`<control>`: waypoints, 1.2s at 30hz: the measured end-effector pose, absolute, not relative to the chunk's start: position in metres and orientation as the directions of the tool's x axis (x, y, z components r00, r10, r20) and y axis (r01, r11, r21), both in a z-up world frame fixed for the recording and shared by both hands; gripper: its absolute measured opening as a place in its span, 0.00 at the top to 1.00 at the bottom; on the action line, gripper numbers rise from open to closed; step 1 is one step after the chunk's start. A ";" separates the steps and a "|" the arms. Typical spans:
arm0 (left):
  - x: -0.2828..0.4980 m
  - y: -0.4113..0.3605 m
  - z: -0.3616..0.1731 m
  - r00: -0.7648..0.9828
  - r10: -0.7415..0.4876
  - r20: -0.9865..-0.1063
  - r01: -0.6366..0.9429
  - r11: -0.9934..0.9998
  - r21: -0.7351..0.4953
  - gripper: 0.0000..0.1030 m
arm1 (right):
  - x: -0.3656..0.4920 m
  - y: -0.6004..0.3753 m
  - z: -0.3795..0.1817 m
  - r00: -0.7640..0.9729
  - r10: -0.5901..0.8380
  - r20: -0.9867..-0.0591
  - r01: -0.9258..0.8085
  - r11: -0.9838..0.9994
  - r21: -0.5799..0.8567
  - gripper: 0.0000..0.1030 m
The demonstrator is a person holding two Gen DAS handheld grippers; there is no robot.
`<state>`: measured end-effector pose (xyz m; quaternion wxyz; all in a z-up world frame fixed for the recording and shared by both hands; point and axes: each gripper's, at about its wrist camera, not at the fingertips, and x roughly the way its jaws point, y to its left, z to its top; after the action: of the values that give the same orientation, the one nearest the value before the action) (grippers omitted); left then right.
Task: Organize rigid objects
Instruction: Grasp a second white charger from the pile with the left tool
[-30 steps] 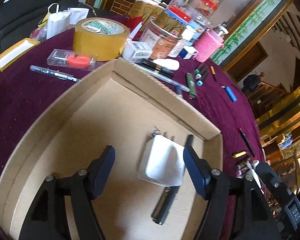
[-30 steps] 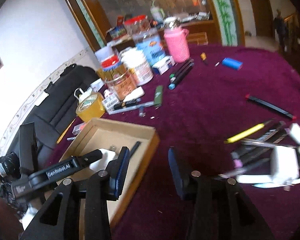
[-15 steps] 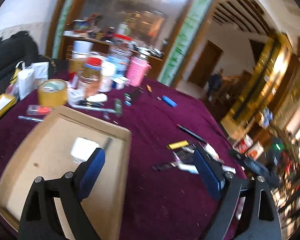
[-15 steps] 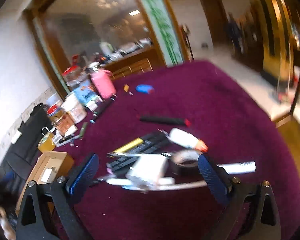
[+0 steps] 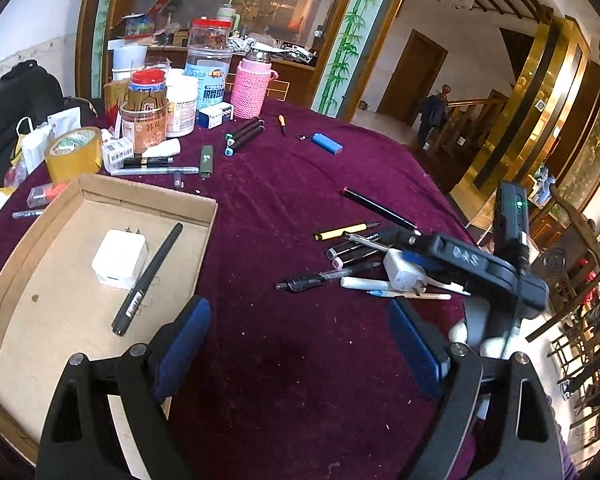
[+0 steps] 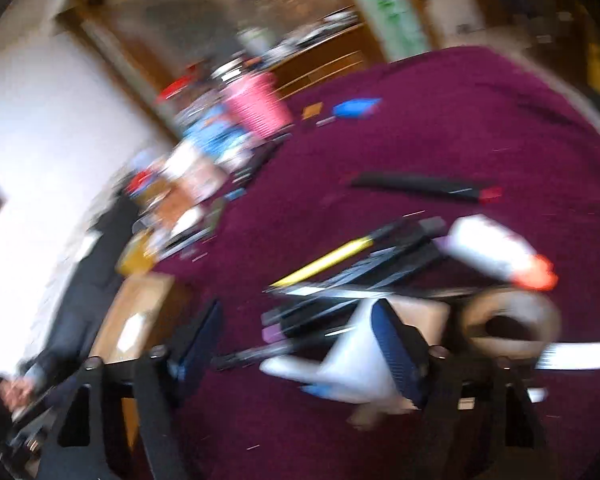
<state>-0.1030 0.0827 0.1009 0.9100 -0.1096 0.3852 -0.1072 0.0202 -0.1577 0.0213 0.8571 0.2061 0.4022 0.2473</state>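
Left gripper (image 5: 296,344) left box (image 5: 100,248), empty, wide

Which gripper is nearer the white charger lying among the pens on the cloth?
Right. The right gripper is at the white charger in the pen pile, closing around it. The left gripper hangs open over bare cloth, well short of it.

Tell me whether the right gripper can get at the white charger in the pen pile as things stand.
Probably yes. The right gripper is already at the white charger, its jaws closing around it. Pens crowd close beside it, so one may get caught too.
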 end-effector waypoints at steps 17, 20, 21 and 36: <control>-0.016 -0.062 0.053 0.543 -0.269 -0.795 0.308 0.945 -0.110 0.14 | -0.005 -0.268 0.020 0.779 0.509 -0.366 -0.073 0.654 0.753 0.25; 0.003 -0.086 0.044 0.539 -0.239 -0.808 0.321 0.945 -0.066 0.14 | 0.001 -0.261 0.024 0.780 0.490 -0.389 -0.058 0.675 0.735 0.24; 0.008 -0.094 0.042 0.544 -0.231 -0.806 0.335 0.941 -0.044 0.14 | 0.001 -0.260 0.024 0.780 0.488 -0.392 -0.057 0.679 0.732 0.24; 0.000 -0.089 0.030 0.477 -0.297 -0.827 0.366 0.923 -0.121 0.56 | -0.002 -0.280 0.020 0.773 0.458 -0.440 -0.005 0.697 0.717 0.24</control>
<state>0.0001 -0.0887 0.0301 0.8586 0.0362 0.4736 -0.1930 -0.0024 -0.2804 0.0201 0.8675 0.3657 0.3096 0.1335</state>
